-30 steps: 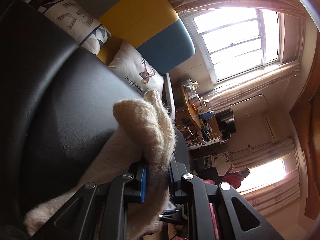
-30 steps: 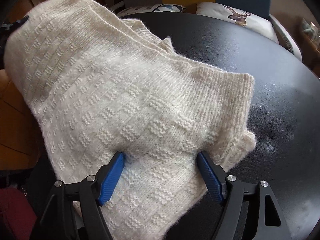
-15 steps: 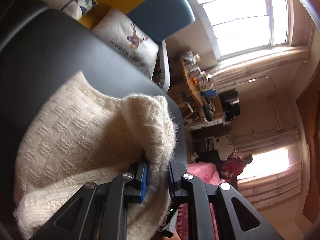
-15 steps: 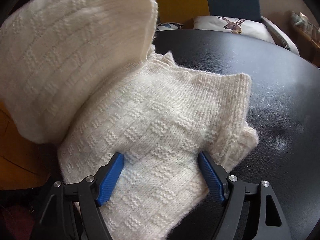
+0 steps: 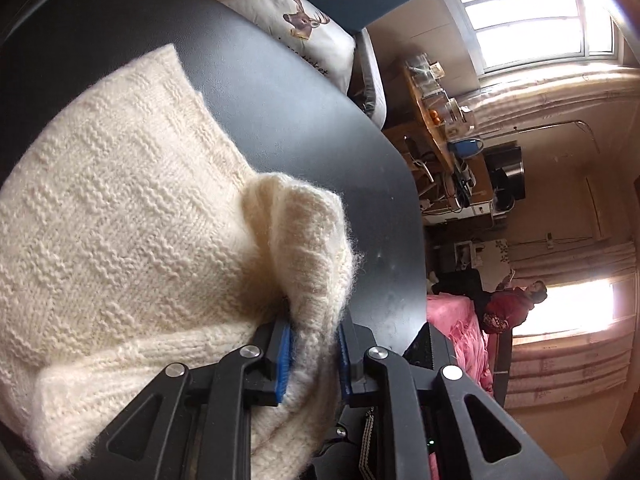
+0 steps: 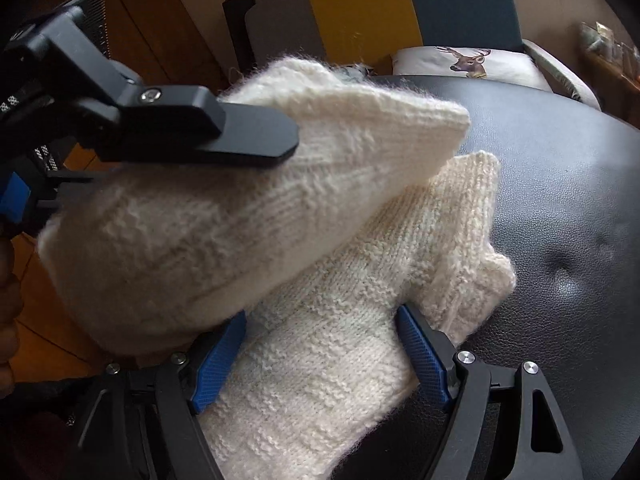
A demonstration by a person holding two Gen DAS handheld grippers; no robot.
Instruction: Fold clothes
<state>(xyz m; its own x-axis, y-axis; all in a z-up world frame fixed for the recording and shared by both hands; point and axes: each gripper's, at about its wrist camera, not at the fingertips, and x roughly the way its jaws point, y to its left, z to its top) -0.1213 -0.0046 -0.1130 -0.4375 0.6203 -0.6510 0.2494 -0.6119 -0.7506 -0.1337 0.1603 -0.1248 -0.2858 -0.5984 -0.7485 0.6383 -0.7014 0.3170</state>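
A cream knitted sweater [image 6: 344, 332] lies on a round black table [image 6: 560, 184]. My left gripper [image 5: 312, 344] is shut on a bunched edge of the sweater [image 5: 120, 216] and carries that part over the rest of the garment. In the right wrist view the left gripper [image 6: 256, 140] holds the lifted fold above the lower layer. My right gripper [image 6: 324, 344] is open, its blue pads [image 6: 420, 356] either side of the flat lower layer, low over the cloth.
A white deer cushion [image 6: 468, 64] and a yellow, blue and grey chair back [image 6: 384, 12] stand behind the table. In the left wrist view, a cluttered desk [image 5: 440, 120], pink bedding [image 5: 460, 332] and a person in red [image 5: 512, 304] are beyond the table's edge [image 5: 408, 216].
My left gripper has swung the held part of the sweater across and down over the lower layer. My right gripper has stayed open in place over the cloth.
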